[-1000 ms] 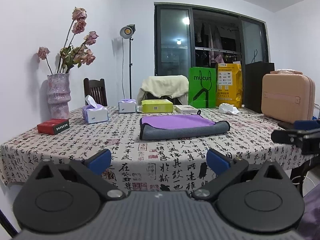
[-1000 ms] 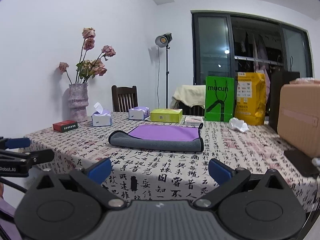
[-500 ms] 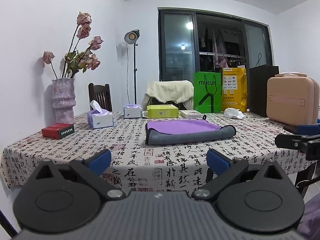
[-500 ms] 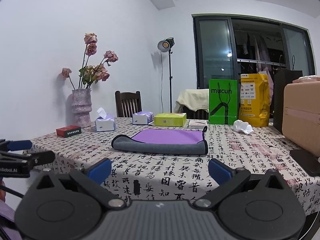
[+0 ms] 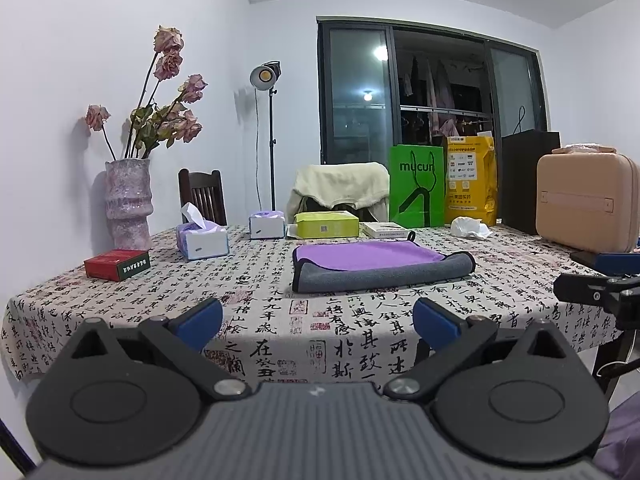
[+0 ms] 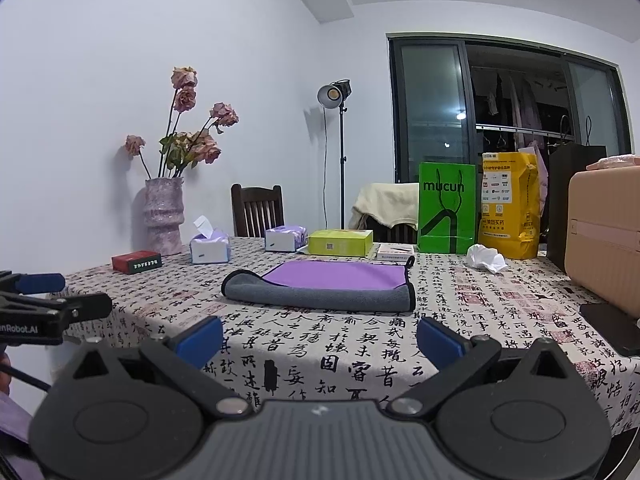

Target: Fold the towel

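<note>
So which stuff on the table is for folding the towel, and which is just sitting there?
For the job:
towel
left gripper
right gripper

Just sitting there:
vase of dried roses
red box
two tissue boxes
yellow-green box
green bag
yellow bag
crumpled tissue
pink case

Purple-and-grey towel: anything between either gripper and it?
Nothing visible. Bare patterned tablecloth lies between the open right gripper, the open left gripper and the purple-and-grey folded towel.
</note>
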`<action>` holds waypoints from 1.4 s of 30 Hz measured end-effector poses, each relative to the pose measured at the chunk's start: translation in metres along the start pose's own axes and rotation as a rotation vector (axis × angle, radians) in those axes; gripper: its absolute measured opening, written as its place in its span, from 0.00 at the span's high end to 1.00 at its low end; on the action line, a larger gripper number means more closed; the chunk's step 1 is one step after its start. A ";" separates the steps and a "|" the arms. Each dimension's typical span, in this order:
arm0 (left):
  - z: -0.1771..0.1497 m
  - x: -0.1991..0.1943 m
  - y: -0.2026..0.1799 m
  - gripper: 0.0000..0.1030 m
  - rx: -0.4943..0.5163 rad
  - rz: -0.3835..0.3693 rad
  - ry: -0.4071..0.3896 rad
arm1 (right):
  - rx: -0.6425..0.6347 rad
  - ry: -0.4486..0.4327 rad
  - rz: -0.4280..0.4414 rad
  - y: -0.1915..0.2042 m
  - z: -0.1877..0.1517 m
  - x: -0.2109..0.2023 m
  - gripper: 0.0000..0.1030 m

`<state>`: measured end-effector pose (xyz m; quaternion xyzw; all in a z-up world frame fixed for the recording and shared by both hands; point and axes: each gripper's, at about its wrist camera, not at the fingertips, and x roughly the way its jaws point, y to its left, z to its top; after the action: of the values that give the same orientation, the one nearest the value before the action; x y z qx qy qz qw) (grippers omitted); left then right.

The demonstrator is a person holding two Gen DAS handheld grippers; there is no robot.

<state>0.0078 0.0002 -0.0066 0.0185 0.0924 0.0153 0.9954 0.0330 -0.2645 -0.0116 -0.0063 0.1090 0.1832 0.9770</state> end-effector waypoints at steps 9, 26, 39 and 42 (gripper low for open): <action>0.001 0.001 0.001 0.00 0.001 -0.008 0.000 | 0.007 0.000 -0.002 -0.001 0.001 0.000 0.00; 0.001 0.000 -0.001 0.00 0.005 -0.027 -0.004 | 0.006 -0.017 -0.023 -0.006 0.001 -0.001 0.00; -0.002 -0.009 -0.005 0.00 0.009 0.012 -0.078 | 0.018 -0.012 -0.034 -0.005 0.000 0.000 0.00; -0.004 -0.006 -0.004 0.00 0.012 0.016 -0.075 | 0.021 -0.015 -0.032 -0.007 -0.002 0.000 0.00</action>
<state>0.0015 -0.0042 -0.0096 0.0255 0.0547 0.0219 0.9979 0.0353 -0.2712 -0.0142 0.0035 0.1033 0.1665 0.9806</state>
